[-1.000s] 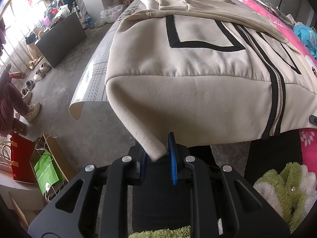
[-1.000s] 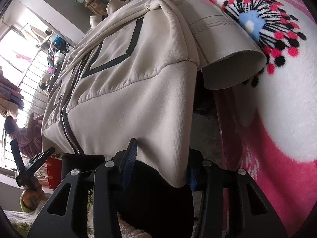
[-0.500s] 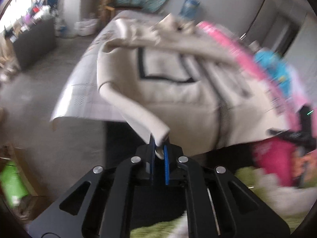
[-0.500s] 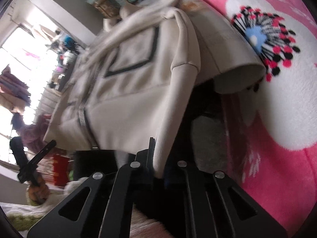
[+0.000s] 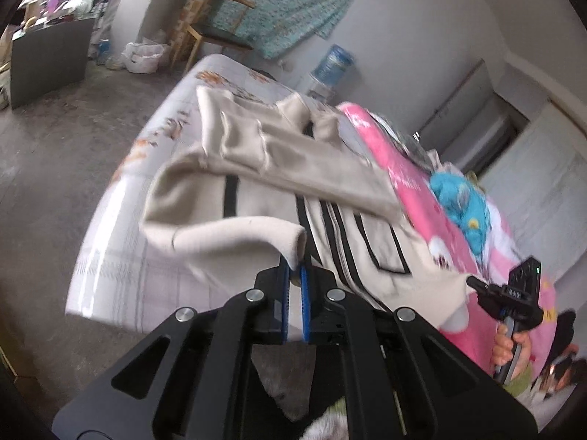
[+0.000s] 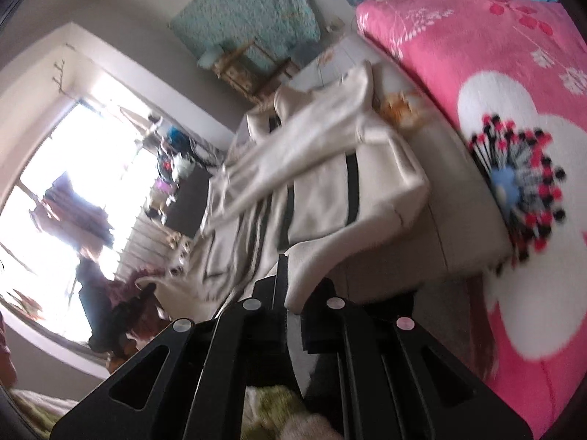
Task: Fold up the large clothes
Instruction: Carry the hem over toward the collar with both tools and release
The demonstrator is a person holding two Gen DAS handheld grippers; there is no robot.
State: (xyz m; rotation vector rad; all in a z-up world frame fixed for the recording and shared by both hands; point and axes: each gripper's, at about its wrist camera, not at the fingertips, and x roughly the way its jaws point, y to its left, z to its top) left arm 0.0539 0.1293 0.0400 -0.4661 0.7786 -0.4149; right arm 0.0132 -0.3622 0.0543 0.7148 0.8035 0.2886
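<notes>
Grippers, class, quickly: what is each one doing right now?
Left gripper: shut on the cream jacket's hem corner.
Right gripper: shut on the jacket's other hem corner.

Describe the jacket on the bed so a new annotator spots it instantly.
Start at the bed with its pale checked sheet, beside the pink blanket. The jacket lies spread across the sheet, its near hem corners pinched by the left tongs and right tongs. It is the only cream garment, with black stripes along its zip.

Bare floor lies open beside the bed; pink blanket probably crowds the other side.
</notes>
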